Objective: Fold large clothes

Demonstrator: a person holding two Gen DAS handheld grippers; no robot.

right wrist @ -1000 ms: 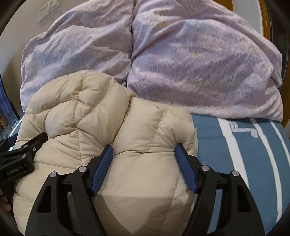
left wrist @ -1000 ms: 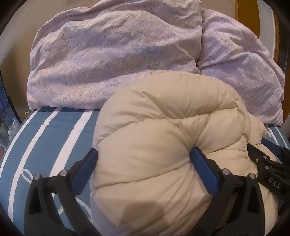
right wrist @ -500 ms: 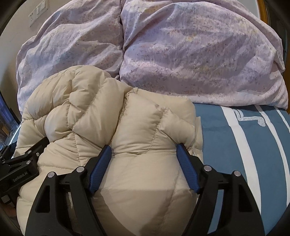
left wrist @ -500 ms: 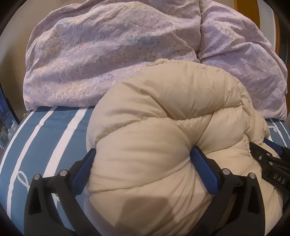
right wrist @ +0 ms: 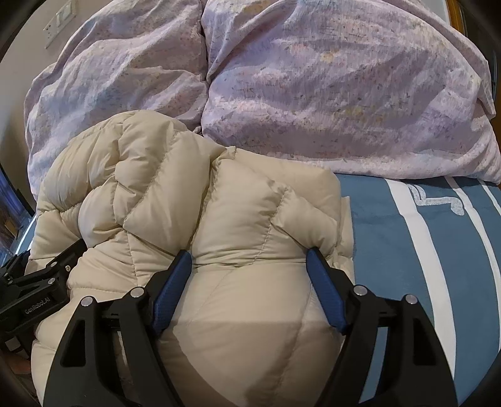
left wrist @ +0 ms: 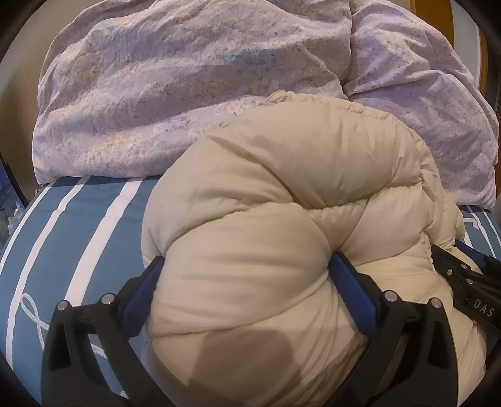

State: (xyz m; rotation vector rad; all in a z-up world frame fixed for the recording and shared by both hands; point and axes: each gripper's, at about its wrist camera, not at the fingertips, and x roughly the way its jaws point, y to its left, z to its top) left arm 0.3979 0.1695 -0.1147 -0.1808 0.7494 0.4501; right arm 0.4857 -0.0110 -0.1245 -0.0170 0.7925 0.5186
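Both tongs are clamped on the jacket. The left tongs stand wide with a fat roll of padding bulging between the blue pads, which press into it on both sides. The right tongs hold the other end the same way, jaws wide, pads sunk into the quilting.

The jacket is a cream puffer, bunched into a thick bundle on the bed, with its far edge just against the quilt.

By the look of it, it will handle light for its bulk, very soft and springy: the fill squashes under the pads and swells out around them, so a fold will likely want to puff open once released. The shell looks smooth and faintly glossy, so probably slippery; a shallow pinch on one puffed channel could slide off. A better hold, I judge, is deep across several layers, or along a stitched seam or hem where the fabric is flatter and firmer. It does not look fragile, though the thin shell could snag.

Beyond it, the bed carries a blue cover with white stripes, and the lilac quilt is heaped at the back. A wall switch shows at the upper left of the right wrist view.
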